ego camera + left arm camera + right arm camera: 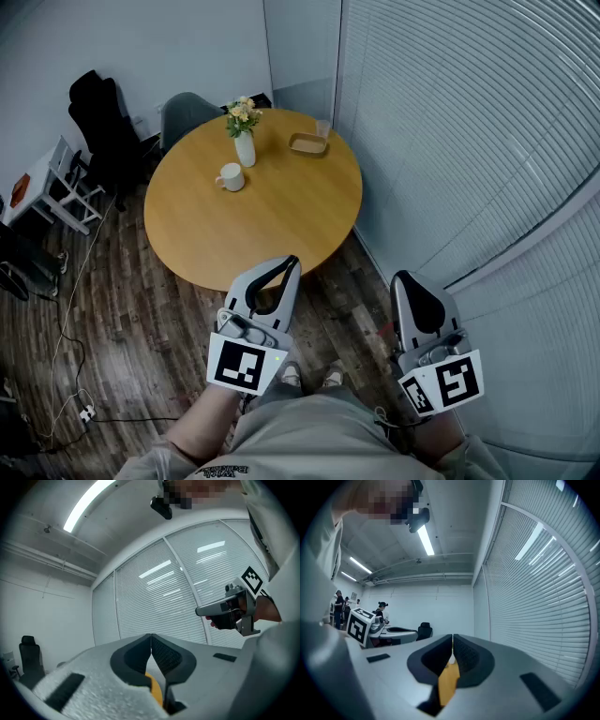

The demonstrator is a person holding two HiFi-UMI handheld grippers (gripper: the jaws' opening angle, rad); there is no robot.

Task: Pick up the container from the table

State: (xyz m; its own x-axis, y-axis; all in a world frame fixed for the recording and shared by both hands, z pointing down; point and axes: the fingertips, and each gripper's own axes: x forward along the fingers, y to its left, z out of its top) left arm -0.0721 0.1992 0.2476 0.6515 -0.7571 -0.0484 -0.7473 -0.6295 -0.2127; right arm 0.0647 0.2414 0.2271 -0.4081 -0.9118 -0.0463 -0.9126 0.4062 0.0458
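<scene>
Both claws were shut with nothing between them. Your left claw (292, 261) and your right claw (403, 277) hung level near your body, well short of the desk (197, 234). The container (307, 143), a shallow tan dish, lay at the far side of the desk, well apart from either claw, with a clear glass (323, 127) just beside it. That far spot was where I judged the trouble would come from. A long reach across the top had to pass the vase (245, 148) of flowers and the mug (231, 177), and a sleeve or the body of a claw could have tipped the tall vase. If you had arrived with the claw closed, you would have shoved the dish toward the far edge instead of gripping it. Its low rim offered little to bite on — a shallow or crooked pinch might have let it slip. The glass stood close enough that a wide approach from the right could have knocked it over.
</scene>
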